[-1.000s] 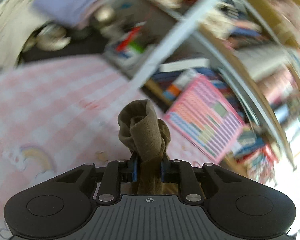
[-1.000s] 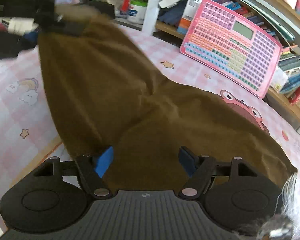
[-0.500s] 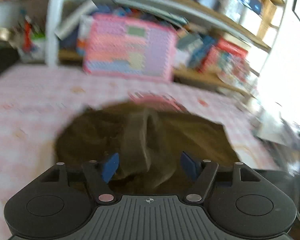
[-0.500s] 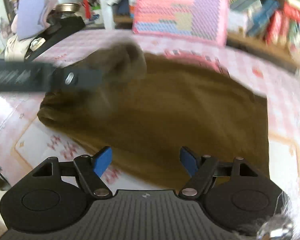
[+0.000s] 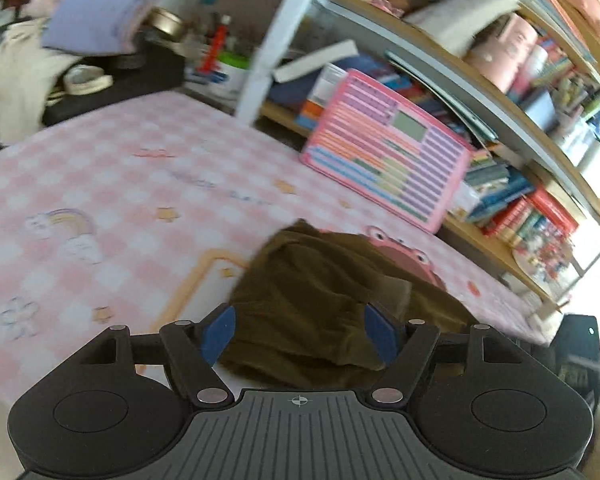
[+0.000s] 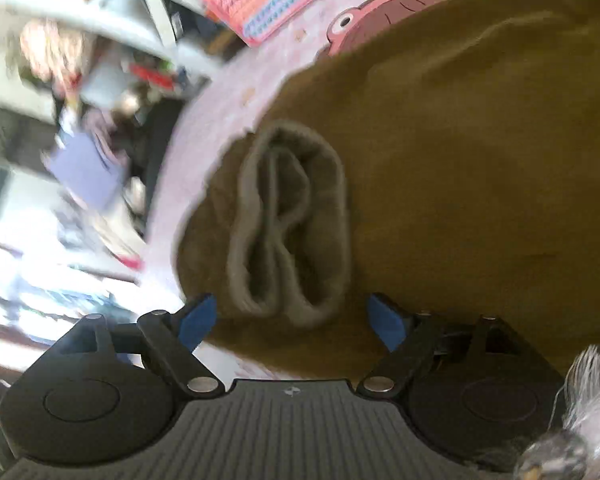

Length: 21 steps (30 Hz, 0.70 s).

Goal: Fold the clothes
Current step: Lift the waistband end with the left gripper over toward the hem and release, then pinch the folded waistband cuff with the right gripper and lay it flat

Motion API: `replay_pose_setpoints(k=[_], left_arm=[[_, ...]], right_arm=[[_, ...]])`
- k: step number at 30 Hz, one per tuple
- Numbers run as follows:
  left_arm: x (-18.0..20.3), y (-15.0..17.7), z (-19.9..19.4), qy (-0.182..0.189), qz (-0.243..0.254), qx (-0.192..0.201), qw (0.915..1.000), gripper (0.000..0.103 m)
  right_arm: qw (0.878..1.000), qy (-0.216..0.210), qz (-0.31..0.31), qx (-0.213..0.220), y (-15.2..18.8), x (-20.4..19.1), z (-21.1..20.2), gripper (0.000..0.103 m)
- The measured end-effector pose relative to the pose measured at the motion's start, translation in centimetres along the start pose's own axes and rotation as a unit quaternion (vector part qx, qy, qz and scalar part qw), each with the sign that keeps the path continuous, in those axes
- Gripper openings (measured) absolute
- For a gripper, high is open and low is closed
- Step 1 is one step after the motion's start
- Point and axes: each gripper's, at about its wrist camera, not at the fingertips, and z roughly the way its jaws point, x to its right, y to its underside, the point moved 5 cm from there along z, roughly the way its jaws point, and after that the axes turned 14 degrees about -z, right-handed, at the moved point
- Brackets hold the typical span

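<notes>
An olive-brown garment lies bunched on the pink checked cloth. My left gripper is open and empty just above its near edge. In the right wrist view the same garment fills the frame, with its ribbed cuff or collar curled on top. My right gripper is open and empty right over that ribbed part.
A pink keyboard-like toy board leans against the bookshelf at the back. A white post stands by it. Folded lilac cloth and clutter sit at the far left. A pink frog print shows beside the garment.
My left gripper, shut on the garment a second ago, has let it go and opened. The garment dropped onto the cloth. My right gripper has rolled and moved close over the ribbed part.
</notes>
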Motion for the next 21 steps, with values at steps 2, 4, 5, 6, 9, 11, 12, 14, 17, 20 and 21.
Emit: replay_pose_setpoints(k=[2, 4, 5, 6, 9, 11, 12, 14, 17, 20, 21], left_arm=[[-0.7, 0.1, -0.4, -0.012, -0.007, 0.005, 0.9999, 0.072], [-0.9, 0.0, -0.4, -0.019, -0.010, 0.008, 0.9997, 0.072], [-1.0, 0.0, -0.5, -0.023, -0.012, 0.009, 0.9996, 0.072], [-1.0, -0.2, -0.5, -0.022, -0.010, 0.012, 0.9996, 0.072], [-1.1, -0.8, -0.6, -0.020, -0.008, 0.019, 0.9996, 0.072], [-1.5, -0.8, -0.3, -0.019, -0.014, 0.013, 0.9996, 0.072], [-1.7, -0.8, -0.1, -0.019, -0.017, 0.009, 0.9996, 0.072], [-1.7, -0.8, 0.5, -0.014, -0.017, -0.003, 0.9998, 0.072], [-1.2, -0.9, 1.0, -0.002, 0.004, -0.012, 0.9999, 0.072], [-1.5, -1.0, 1.6, 0.003, 0.005, -0.021, 0.9998, 0.072], [-1.7, -1.1, 1.7, 0.005, 0.004, -0.023, 0.9997, 0.072]], right_arm=[[1.000, 0.004, 0.004, -0.002, -0.6, -0.5, 1.0, 0.068], [1.000, 0.000, -0.015, -0.007, -1.0, -1.4, 1.3, 0.021], [1.000, -0.003, -0.027, -0.010, -1.1, -1.9, 1.4, 0.020], [0.999, -0.007, -0.039, -0.013, -1.3, -2.5, 1.5, 0.017], [0.994, -0.087, -0.059, 0.040, -1.8, -4.1, -1.4, 0.016], [0.996, -0.057, -0.038, 0.050, -2.2, -2.7, -1.5, 0.016], [0.999, -0.018, -0.024, 0.035, -2.1, -1.3, -0.7, 0.017], [0.999, 0.039, -0.003, 0.015, -2.0, 0.6, 0.5, 0.022], [0.998, 0.050, -0.008, 0.026, -1.6, 0.7, 0.0, 0.034], [0.995, 0.083, -0.040, 0.045, -1.3, -0.2, -1.4, 0.040], [0.993, 0.094, -0.055, 0.054, -1.3, -0.6, -1.8, 0.040]])
